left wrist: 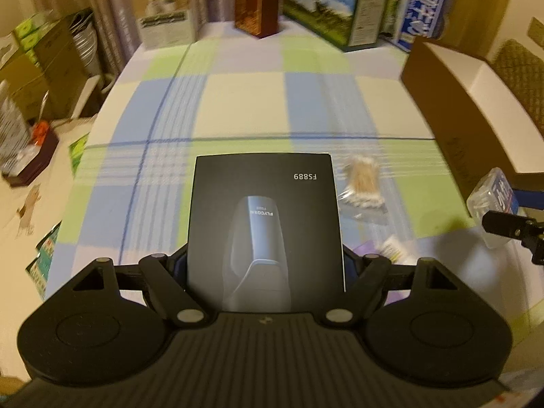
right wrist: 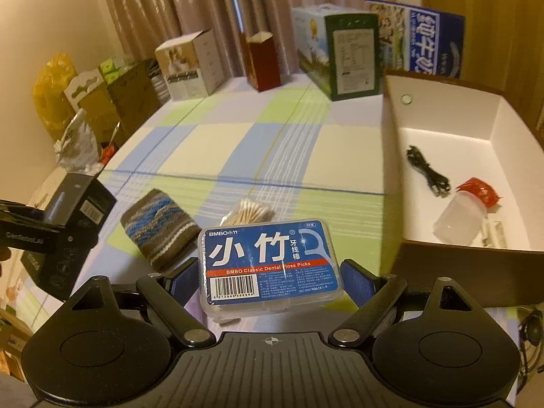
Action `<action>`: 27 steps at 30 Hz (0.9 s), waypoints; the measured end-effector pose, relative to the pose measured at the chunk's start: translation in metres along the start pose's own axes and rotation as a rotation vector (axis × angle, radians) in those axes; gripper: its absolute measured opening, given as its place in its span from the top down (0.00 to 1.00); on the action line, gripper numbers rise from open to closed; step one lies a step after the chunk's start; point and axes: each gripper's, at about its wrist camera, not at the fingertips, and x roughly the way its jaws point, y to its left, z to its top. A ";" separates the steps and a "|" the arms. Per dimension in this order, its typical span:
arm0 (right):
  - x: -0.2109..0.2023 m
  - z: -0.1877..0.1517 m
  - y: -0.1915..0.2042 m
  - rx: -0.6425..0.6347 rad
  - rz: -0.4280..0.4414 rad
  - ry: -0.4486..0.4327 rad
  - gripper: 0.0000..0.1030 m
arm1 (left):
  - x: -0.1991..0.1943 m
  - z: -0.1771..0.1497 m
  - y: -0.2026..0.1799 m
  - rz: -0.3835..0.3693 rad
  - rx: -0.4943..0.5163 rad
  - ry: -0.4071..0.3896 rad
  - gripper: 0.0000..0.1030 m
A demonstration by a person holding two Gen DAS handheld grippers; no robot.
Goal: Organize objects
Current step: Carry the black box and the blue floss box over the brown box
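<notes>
A matte black rectangular carton (left wrist: pixel 267 224) marked "FS889", picturing a dark shaver, is clamped in the left gripper (left wrist: pixel 265 265) above the checked tablecloth (left wrist: pixel 238 102), its long axis pointing away from the camera. The right gripper (right wrist: pixel 272 278) clasps a clear plastic case with a blue label (right wrist: pixel 270 261), reading "BMBO Classic Dental Floss Picks", lengthwise across its jaws, beside an open white-lined cardboard box (right wrist: pixel 442 136).
</notes>
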 end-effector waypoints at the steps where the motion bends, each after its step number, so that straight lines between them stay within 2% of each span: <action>1: -0.005 0.001 -0.003 0.006 -0.004 -0.009 0.17 | -0.001 0.003 -0.005 -0.010 0.009 -0.005 0.26; 13: -0.051 0.025 -0.051 0.054 -0.066 -0.128 0.18 | -0.004 0.054 -0.095 -0.167 0.157 -0.097 0.26; 20: -0.060 0.038 -0.103 0.095 -0.121 -0.156 0.18 | 0.003 0.087 -0.158 -0.247 0.232 -0.130 0.26; 27: -0.055 0.058 -0.158 0.098 -0.173 -0.174 0.18 | 0.019 0.131 -0.215 -0.287 0.275 -0.155 0.26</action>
